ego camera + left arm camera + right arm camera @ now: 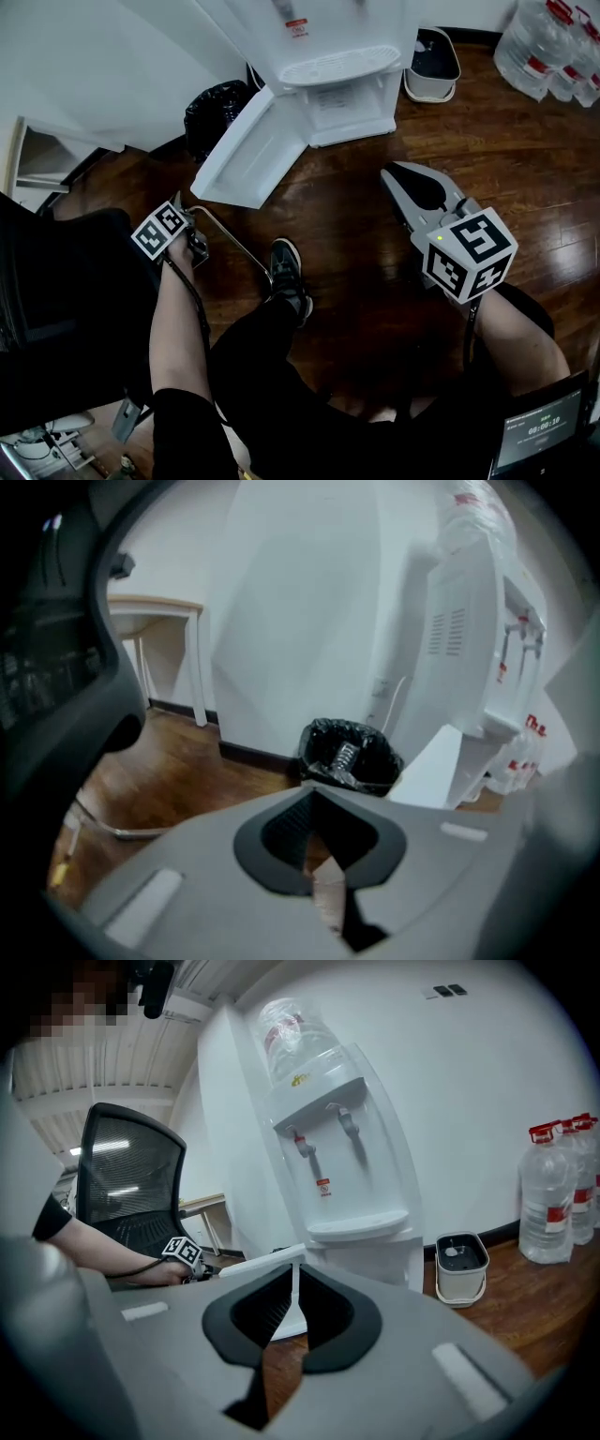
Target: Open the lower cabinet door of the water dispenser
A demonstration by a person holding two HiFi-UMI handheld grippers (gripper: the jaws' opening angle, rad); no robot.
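Note:
The white water dispenser stands against the far wall. Its lower cabinet door is swung wide open to the left. My left gripper is low at the left, near a chair base and well short of the door; it is shut and empty. In the left gripper view its jaws meet, and the dispenser and door lie off to the right. My right gripper hovers in front of the dispenser, clear of it. Its jaws are shut with nothing between them.
A black-lined bin sits left of the dispenser, beside the open door. A small white pail and several water bottles stand to the right. A chrome chair leg and the person's shoe are on the wood floor between the grippers.

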